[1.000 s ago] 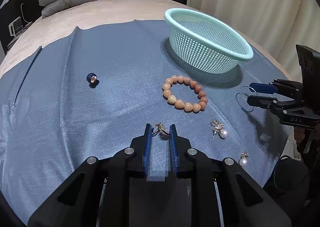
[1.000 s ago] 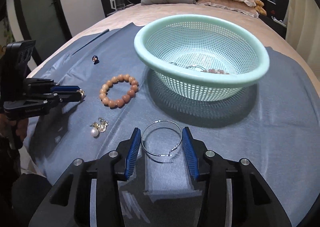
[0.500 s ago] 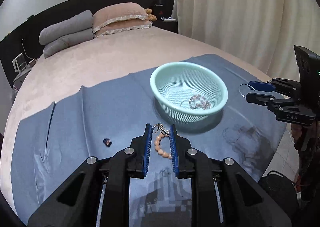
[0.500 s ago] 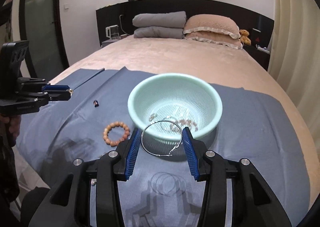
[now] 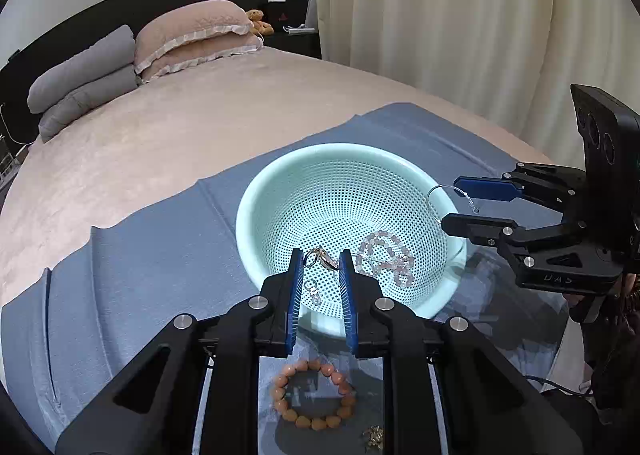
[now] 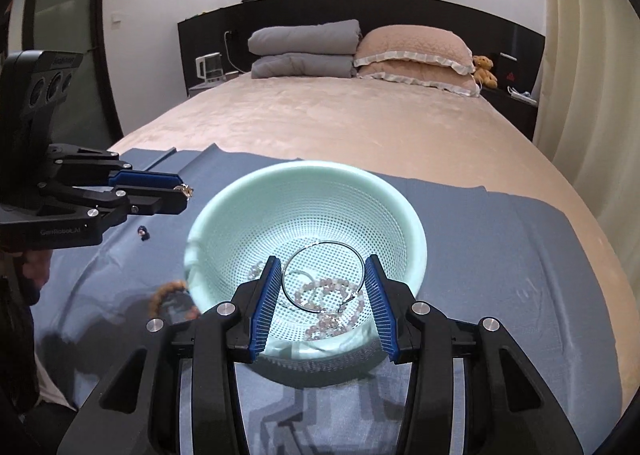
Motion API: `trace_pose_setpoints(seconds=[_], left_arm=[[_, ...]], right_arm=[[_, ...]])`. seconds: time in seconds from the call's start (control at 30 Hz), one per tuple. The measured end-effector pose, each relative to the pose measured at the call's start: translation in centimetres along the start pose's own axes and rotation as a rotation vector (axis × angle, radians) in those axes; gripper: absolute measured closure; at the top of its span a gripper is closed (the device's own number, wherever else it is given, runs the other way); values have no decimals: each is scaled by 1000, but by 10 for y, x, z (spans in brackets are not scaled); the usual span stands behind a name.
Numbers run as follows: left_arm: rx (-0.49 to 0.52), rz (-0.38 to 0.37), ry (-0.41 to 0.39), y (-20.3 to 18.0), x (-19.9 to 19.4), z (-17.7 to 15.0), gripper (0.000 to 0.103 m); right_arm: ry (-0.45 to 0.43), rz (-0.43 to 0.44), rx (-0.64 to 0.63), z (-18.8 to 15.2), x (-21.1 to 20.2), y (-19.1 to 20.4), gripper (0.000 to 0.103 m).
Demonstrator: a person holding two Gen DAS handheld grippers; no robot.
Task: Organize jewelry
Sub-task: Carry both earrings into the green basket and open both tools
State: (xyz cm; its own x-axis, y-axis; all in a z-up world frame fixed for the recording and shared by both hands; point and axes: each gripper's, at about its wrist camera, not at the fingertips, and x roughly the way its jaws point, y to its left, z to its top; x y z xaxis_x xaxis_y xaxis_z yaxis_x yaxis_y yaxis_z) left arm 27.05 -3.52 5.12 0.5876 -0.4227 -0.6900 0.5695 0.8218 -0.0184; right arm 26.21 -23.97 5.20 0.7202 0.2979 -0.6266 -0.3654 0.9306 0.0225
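Both claws tilt down over the basket, left claw pinching an earring, right claw a hoop.

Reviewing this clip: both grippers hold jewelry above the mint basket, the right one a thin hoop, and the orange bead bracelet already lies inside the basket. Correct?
Not quite. The orange bead bracelet lies on the blue cloth outside the mint basket, as the left wrist view shows. The rest stands.

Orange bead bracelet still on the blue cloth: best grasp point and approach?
Grip across one strand of the orange bead bracelet, one finger inside the ring and one outside, coming straight down. It lies flat on the blue cloth, so nothing offers a side hold. Probably take the arc farthest from the mint basket, whose wall stands close behind it.
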Motion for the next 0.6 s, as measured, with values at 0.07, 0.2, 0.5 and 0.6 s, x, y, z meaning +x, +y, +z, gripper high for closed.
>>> trace_pose_setpoints(seconds=[0.07, 0.2, 0.5, 0.6], left_arm=[[7, -9, 23, 0, 18, -1, 84], [26, 19, 46, -1, 39, -6, 83], [1, 54, 12, 3, 6, -7, 53], [-1, 78, -8, 1, -21, -8, 51]], right_arm=[[20, 4, 13, -6, 14, -4, 62], [33, -12, 28, -13, 29, -8, 61], [13, -36, 18, -9, 4, -1, 57], [-5, -43, 8, -6, -16, 6, 57]])
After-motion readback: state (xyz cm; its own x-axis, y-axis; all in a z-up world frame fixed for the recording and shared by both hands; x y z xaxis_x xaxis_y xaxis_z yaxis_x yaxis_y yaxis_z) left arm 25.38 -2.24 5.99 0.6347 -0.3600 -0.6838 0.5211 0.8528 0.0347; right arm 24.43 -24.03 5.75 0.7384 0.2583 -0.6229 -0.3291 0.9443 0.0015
